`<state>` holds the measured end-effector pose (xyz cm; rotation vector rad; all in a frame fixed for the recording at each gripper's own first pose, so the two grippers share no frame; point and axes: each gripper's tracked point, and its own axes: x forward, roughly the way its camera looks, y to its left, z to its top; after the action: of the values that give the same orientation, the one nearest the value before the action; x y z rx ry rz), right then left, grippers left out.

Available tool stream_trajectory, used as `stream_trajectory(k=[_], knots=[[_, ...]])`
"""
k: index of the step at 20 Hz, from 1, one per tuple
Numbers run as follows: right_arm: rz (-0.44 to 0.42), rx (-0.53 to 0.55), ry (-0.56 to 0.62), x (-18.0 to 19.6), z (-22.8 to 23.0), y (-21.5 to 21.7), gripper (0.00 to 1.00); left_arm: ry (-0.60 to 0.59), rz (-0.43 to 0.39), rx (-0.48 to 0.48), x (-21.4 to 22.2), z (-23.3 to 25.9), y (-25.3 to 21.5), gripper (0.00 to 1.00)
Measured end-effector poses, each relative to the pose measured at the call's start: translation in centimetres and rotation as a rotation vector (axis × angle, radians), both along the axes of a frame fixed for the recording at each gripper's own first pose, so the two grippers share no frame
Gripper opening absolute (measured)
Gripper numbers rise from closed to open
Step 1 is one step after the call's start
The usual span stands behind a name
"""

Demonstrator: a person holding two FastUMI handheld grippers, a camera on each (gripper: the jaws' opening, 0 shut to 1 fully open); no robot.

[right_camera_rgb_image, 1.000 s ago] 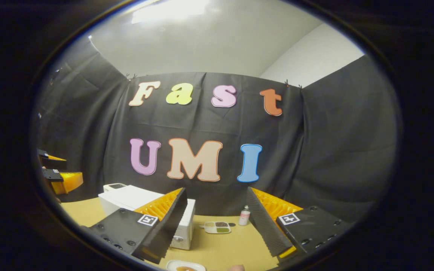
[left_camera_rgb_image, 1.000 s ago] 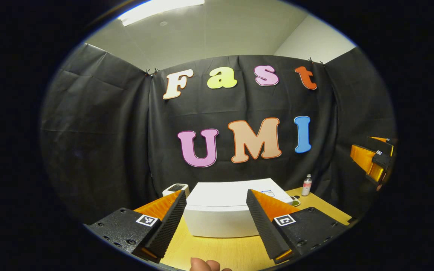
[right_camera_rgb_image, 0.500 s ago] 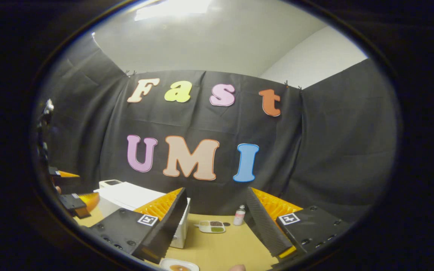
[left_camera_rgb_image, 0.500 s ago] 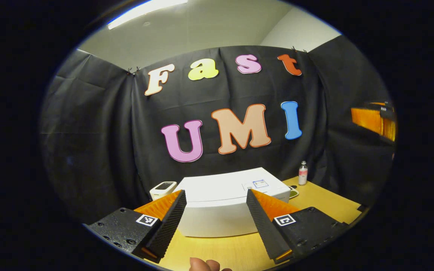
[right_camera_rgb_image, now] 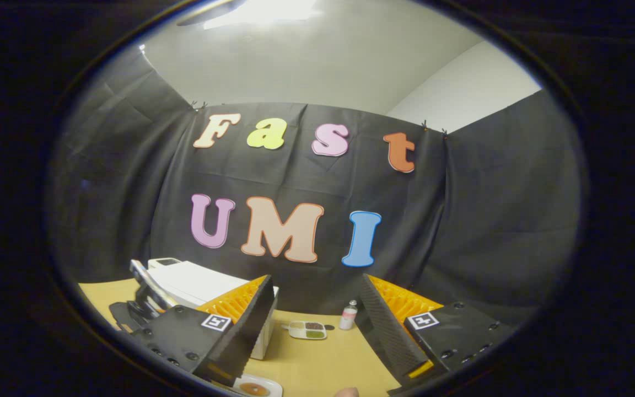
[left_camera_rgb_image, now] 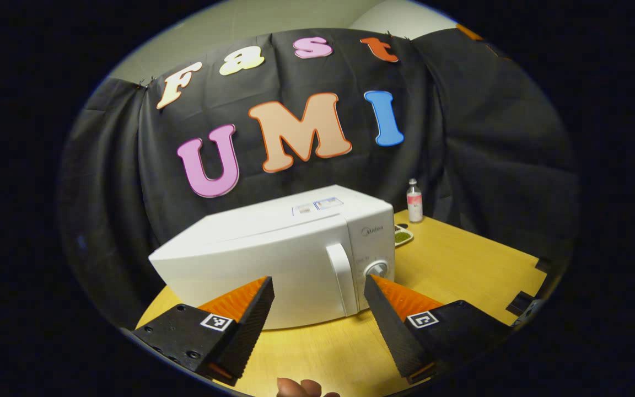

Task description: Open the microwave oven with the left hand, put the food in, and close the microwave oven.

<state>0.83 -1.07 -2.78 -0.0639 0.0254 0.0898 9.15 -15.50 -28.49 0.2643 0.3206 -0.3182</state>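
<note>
Left gripper [left_camera_rgb_image: 317,309] is hovering over the tabletop [left_camera_rgb_image: 461,264], in front of the microwave [left_camera_rgb_image: 273,248], its fingers spread wide and holding nothing. The microwave door is sitting closed. Its handle [left_camera_rgb_image: 343,278] is a white upright bar, long axis running from 12 to 6 o'clock, standing just left of the round dial [left_camera_rgb_image: 377,269]. From the midpoint between the fingers, the handle is lying at about 1 o'clock, apart from both fingers and nearer the right-hand one. The gripper is pointing roughly level at the lower front face, with the two fingers side by side across the view, so the opening is lining up to straddle the upright bar.

Judgement: the left gripper is the nearer one to the handle; the coming move is calling for a short push forward with a slight shift toward 1 o'clock before closing.

Right gripper [right_camera_rgb_image: 315,325] is hanging back, fingers also spread and empty, aimed at the booth wall. A plate of food [right_camera_rgb_image: 254,387] is resting on the tabletop at 6 o'clock, just below its left finger. In the right gripper view, the microwave is sitting at 9 o'clock. A small divided dish [right_camera_rgb_image: 306,330] and a bottle [right_camera_rgb_image: 348,317] are standing near the back at 12 o'clock.
</note>
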Motion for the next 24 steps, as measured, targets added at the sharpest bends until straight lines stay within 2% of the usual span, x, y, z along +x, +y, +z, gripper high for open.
stream_trajectory(k=[4, 8, 11, 13, 14, 16, 19, 21, 23, 24], knots=[[-0.013, -0.049, -0.021, -0.7, 0.8, -1.0, 0.96, 0.105, 0.015, 0.019, 1.9, -5.4, -1.1, 0.98], [-0.031, -0.074, -0.026, -1.3, 1.0, -2.0, 0.96, 0.137, 0.056, 0.025, 3.6, -7.1, -1.3, 0.98], [-0.046, -0.081, -0.016, -1.5, 0.7, -3.0, 0.97, 0.164, 0.037, 0.013, 3.4, -7.6, -2.5, 0.95], [-0.047, -0.084, -0.016, -1.2, 0.8, -3.2, 0.96, 0.159, 0.043, 0.005, 3.4, -7.8, -3.1, 0.43], [-0.046, -0.087, -0.017, -1.1, 0.8, -3.3, 0.96, 0.17, 0.057, -0.004, 3.9, -8.2, -2.7, 0.29], [-0.042, -0.085, -0.021, -1.0, 1.0, -3.3, 0.99, 0.172, 0.075, -0.004, 3.6, -7.8, -2.6, 0.25], [-0.028, -0.086, -0.029, -1.1, 1.1, -3.0, 1.0, 0.167, 0.082, -0.052, 3.7, -7.7, -2.7, 0.18], [-0.016, -0.085, -0.028, -1.0, 0.9, -2.6, 1.0, 0.177, 0.067, -0.046, 3.4, -7.8, -2.8, 0.12], [-0.004, -0.075, -0.018, -1.2, 0.6, -2.1, 0.97, 0.177, 0.065, -0.035, 3.4, -7.7, -2.8, 0.11], [-0.002, -0.072, -0.019, -1.2, 0.7, -2.1, 1.0, 0.18, 0.066, -0.025, 3.4, -7.6, -2.6, 0.1]])
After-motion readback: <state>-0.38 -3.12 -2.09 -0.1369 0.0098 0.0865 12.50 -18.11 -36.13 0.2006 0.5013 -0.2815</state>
